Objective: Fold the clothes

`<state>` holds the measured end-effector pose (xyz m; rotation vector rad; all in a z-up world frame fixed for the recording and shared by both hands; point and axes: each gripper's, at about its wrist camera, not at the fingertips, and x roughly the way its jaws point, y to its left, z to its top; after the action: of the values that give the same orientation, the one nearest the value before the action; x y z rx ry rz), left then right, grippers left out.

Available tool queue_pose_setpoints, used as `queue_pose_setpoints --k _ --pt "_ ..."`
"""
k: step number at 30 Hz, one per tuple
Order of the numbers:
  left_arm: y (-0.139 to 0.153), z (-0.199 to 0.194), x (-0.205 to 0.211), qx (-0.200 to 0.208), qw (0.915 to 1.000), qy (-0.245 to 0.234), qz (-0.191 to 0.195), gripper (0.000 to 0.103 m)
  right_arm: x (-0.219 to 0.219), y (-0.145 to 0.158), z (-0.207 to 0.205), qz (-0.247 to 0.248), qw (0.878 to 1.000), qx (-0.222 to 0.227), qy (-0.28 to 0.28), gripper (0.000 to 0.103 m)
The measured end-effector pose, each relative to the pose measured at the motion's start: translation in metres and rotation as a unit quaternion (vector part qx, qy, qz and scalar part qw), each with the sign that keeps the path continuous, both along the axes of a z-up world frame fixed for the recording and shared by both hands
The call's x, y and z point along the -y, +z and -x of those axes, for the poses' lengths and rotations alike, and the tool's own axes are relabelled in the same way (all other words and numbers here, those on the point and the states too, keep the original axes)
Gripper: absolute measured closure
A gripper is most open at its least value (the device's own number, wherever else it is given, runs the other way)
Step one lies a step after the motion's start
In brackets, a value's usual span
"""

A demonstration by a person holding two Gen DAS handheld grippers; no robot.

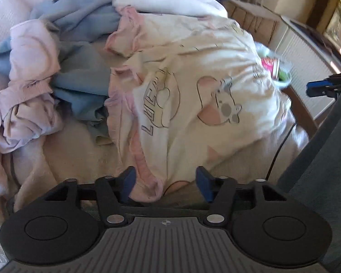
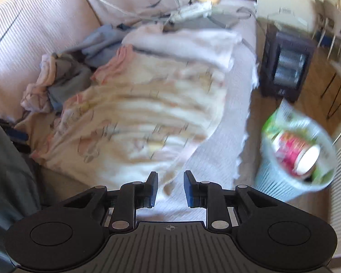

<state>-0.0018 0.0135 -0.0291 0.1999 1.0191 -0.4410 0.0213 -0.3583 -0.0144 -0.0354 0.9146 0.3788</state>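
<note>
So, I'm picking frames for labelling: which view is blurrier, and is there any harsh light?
Right wrist view: heavy motion smear across the cream printed shirt and laundry basket. Left wrist view: sharper, the shirt's print readable, sunlit patches bleaching it, edges bent by the fisheye.

printed shirt (image 2: 143,113) smeared, basket (image 2: 295,154) blurred

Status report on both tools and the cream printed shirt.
Left tool open over the pink hem, not gripping. Right tool open, empty. Cream printed shirt spread on the sofa. Crumpled clothes pile crowds its side.

Home living room: sofa (image 2: 15,45), heater (image 2: 286,66), laundry (image 1: 79,68).
</note>
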Motion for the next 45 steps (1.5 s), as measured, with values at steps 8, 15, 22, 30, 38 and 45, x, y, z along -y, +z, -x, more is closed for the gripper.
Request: queue_pose_setpoints --k 8,15,22,30,38,45 --pt "-0.024 0.009 0.011 0.021 0.9975 -0.035 -0.057 0.039 -0.026 -0.047 0.004 0.047 0.997 -0.027 0.06 0.077" --pt "-0.052 -0.003 0.022 -0.019 0.9942 -0.052 -0.092 0.039 -0.016 -0.057 -0.011 0.045 0.997 -0.033 0.052 0.077" --pt "-0.057 -0.017 0.017 -0.061 0.9962 -0.048 -0.041 0.074 -0.022 -0.07 -0.024 0.01 0.996 -0.065 0.057 0.083" --pt "0.005 -0.025 -0.025 -0.093 0.9944 -0.026 0.045 0.099 0.003 -0.025 -0.016 -0.034 0.997 -0.066 0.015 0.1" --pt "-0.006 -0.019 -0.027 -0.167 0.9845 -0.053 -0.015 0.099 0.014 -0.006 0.005 -0.038 0.995 -0.095 0.007 0.101" --pt "0.001 -0.026 -0.025 -0.113 0.9932 -0.025 -0.013 0.081 0.001 -0.057 0.003 -0.019 0.991 -0.133 -0.012 0.096"
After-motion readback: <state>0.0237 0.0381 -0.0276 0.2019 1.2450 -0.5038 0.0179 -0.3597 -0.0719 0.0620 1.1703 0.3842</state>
